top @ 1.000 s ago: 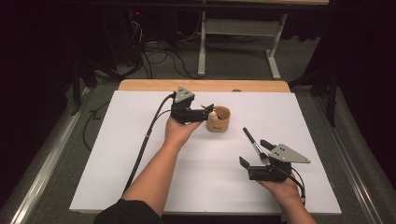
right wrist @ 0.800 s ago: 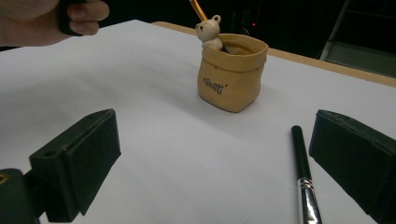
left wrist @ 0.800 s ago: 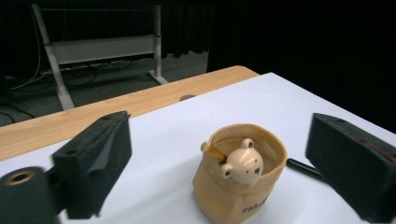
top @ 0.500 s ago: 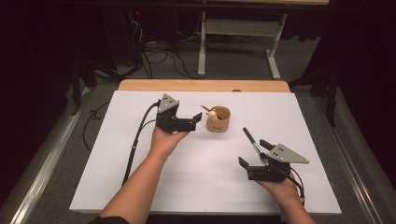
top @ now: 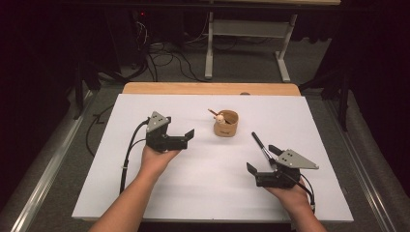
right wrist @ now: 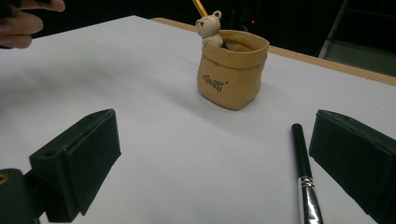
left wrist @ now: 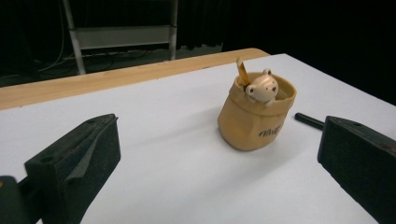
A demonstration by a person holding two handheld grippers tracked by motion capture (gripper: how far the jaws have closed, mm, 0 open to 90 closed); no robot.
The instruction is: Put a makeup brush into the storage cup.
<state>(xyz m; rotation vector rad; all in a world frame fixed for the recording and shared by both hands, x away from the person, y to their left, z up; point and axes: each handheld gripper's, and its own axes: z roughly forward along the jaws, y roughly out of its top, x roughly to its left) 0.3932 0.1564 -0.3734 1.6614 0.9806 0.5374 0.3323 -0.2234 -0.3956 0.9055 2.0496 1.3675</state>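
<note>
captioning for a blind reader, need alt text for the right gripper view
A tan bag-shaped holder with a small cream bear figure at its rim stands on a white table. A black-handled brush lies beside the right of the open black tongs.

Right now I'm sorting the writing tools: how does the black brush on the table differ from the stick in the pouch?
The black brush lies flat on the white table, outside the tan pouch; the yellow stick stands tilted inside it. The brush is dark with a metal ferrule, the stick yellow. Both are slim and lie free of both grippers.
</note>
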